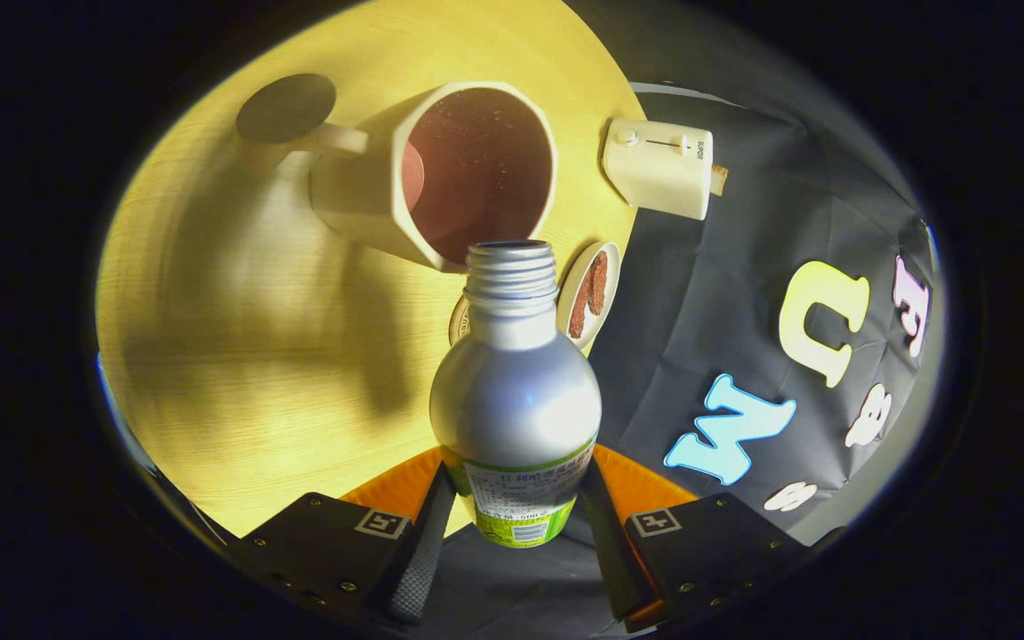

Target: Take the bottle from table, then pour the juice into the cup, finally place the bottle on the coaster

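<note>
Gripper view: my gripper (pixel 516 524) has its two black fingers (pixel 423 542) pressed against the sides of the bottle (pixel 516 400), one on each flank of the labelled lower body, so I am pinching it firmly between them. The bottle is silver metal with a green-and-white label near the base, and it points away from me with its threaded neck uncapped. The whole scene sits rotated, which tells me the bottle is tipped over toward the cup (pixel 441 173).

Just past the open mouth of the bottle is the cup, a cream, faceted mug with a handle on its far side. Its rim lies right at the bottle's mouth, and I look straight into its reddish-brown interior. Whether liquid is running out I cannot tell.

Beside the bottle's neck, a small round dish (pixel 589 293) holds something reddish-brown. All of this rests on the pale wooden table (pixel 236 356).

Farther off, near the table's edge, stands a cream box-like device (pixel 659 166) with a knob and a slider. Beyond the cup's handle lies a dark round coaster (pixel 285 108), well apart from the bottle.
</note>
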`<act>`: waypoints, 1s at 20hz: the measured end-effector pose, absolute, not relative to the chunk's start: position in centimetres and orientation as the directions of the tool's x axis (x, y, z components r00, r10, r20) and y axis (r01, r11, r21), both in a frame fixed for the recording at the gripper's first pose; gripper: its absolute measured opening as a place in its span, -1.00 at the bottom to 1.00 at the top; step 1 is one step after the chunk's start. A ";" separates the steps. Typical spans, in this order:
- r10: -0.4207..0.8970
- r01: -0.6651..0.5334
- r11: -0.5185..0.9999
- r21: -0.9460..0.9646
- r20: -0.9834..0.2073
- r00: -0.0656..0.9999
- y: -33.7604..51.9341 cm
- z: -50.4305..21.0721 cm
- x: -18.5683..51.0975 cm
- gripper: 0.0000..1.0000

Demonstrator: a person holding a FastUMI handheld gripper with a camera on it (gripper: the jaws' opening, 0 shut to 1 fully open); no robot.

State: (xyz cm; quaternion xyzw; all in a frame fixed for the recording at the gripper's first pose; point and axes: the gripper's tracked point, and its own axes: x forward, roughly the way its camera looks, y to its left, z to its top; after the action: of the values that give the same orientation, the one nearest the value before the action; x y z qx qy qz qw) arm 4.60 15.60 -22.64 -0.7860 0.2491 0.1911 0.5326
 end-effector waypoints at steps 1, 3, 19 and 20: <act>-0.189 -0.595 -0.316 -0.739 -0.565 0.803 15.6 -22.5 4.5 0.50; -0.195 -0.593 -0.331 -0.734 -0.561 0.804 15.7 -22.6 4.7 0.50; -0.230 -0.588 -0.408 -0.699 -0.545 0.807 16.0 -21.4 5.5 0.50; -0.228 -0.586 -0.413 -0.697 -0.544 0.808 16.1 -21.4 5.5 0.51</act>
State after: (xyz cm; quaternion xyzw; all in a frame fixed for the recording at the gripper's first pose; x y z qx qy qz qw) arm 5.54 16.09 -21.36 -0.8197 0.2483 0.1858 0.4815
